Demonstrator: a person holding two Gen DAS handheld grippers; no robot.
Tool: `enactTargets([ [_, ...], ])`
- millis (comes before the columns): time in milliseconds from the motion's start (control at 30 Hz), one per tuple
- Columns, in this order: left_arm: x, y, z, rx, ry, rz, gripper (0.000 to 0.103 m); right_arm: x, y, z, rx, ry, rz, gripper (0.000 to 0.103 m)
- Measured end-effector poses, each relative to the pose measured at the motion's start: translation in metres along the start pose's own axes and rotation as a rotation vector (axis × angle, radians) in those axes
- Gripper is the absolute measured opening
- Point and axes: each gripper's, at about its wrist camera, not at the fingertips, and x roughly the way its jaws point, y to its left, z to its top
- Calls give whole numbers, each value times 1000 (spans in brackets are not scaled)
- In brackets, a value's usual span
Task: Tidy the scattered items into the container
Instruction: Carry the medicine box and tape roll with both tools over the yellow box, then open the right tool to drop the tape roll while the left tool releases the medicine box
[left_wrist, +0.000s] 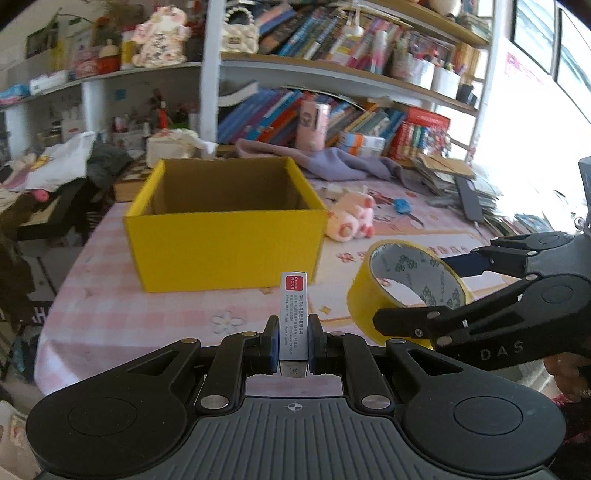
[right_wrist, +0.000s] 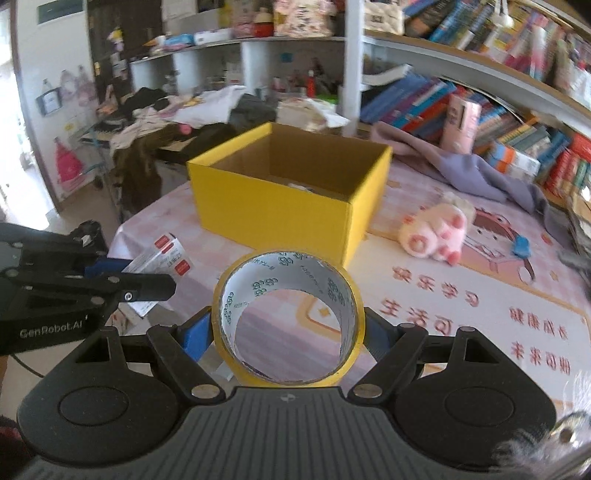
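An open yellow cardboard box (left_wrist: 225, 243) (right_wrist: 273, 210) stands on the pink tablecloth. My left gripper (left_wrist: 293, 345) is shut on a small grey-and-red staples box (left_wrist: 293, 317), held upright in front of the yellow box; it also shows in the right wrist view (right_wrist: 162, 258). My right gripper (right_wrist: 288, 332) is shut on a yellow tape roll (right_wrist: 291, 321) (left_wrist: 406, 280), to the right of the left gripper (right_wrist: 147, 286). A pink plush toy (left_wrist: 351, 218) (right_wrist: 436, 232) and a small blue item (left_wrist: 402, 205) (right_wrist: 521, 246) lie right of the box.
A purple cloth (left_wrist: 332, 158) (right_wrist: 480, 170) lies behind the box. Bookshelves (left_wrist: 332, 92) run along the back. Clothes are piled at the far left (right_wrist: 177, 110). Stacked papers and a dark device (left_wrist: 469, 199) sit at the right. The table edge (left_wrist: 51, 332) runs along the left.
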Motion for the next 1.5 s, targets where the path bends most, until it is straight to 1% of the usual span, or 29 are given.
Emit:
enactTargets([
  [233, 5, 22, 24, 11, -47, 59, 13, 15, 8, 26, -64, -45, 28, 80],
  [333, 11, 28, 40, 25, -70, 78, 13, 25, 5, 41, -72, -71, 43, 80],
  [500, 30, 39, 69, 45, -87, 93, 13, 44, -6, 72, -69, -110, 70, 80],
  [667, 60, 50, 98, 73, -81, 121, 13, 67, -21, 108, -71, -157, 92, 80],
  [800, 87, 62, 118, 95, -58, 132, 13, 92, -35, 136, -83, -182, 79, 80],
  [900, 110, 71, 130, 114, -31, 139, 13, 116, -45, 153, -107, -181, 59, 80],
  [1000, 137, 80, 138, 130, 13, 145, 13, 145, -52, 166, -156, -161, 39, 80],
  [1067, 155, 87, 139, 144, 47, 150, 13, 170, -55, 174, -208, -126, 29, 80],
  [1167, 180, 94, 136, 151, 108, 149, 13, 212, -58, 182, -286, -26, 46, 80],
  [1267, 199, 98, 130, 156, 169, 145, 13, 247, -57, 181, -355, 65, 66, 80],
  [1433, 220, 101, 127, 171, 242, 117, 13, 282, -53, 179, -435, 185, 91, 80],
  [1500, 226, 102, 126, 173, 268, 113, 13, 286, -52, 181, -458, 205, 112, 80],
])
